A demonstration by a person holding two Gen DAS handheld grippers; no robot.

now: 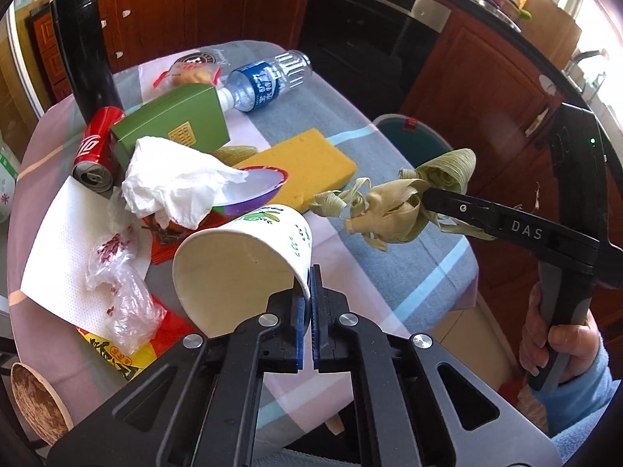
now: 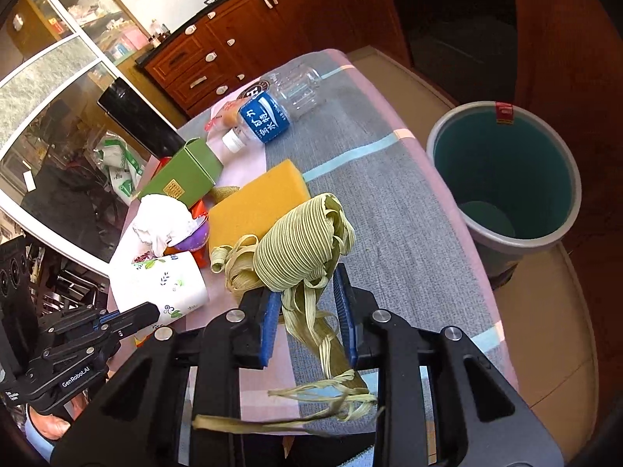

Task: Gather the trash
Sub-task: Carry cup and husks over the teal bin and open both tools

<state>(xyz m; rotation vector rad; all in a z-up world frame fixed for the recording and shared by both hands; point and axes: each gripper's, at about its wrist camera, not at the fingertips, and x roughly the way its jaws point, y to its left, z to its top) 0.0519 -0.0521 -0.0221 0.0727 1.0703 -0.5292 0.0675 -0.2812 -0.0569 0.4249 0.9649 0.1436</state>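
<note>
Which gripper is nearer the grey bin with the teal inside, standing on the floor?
Right. The right gripper, shut on dried corn husks, is over the table beside the bin; the left gripper, pinching the white paper cup, is farther away.

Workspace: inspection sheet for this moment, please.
Surface: table under a checked cloth, crowded on one side.
Job's things: paper cup pinched by its rim in the left gripper; dried husk bundle clamped in the right gripper; bin on the floor beside the table, nearly empty.
Clutter: bottle lying down, green box, red can on its side, sponge, tissue in a purple bowl, paper towel, plastic bags.
Grippers: both shut on their loads.
Cables: nothing seen.
Surroundings: wooden cabinets, oven, a hand on the right gripper's handle.
</note>
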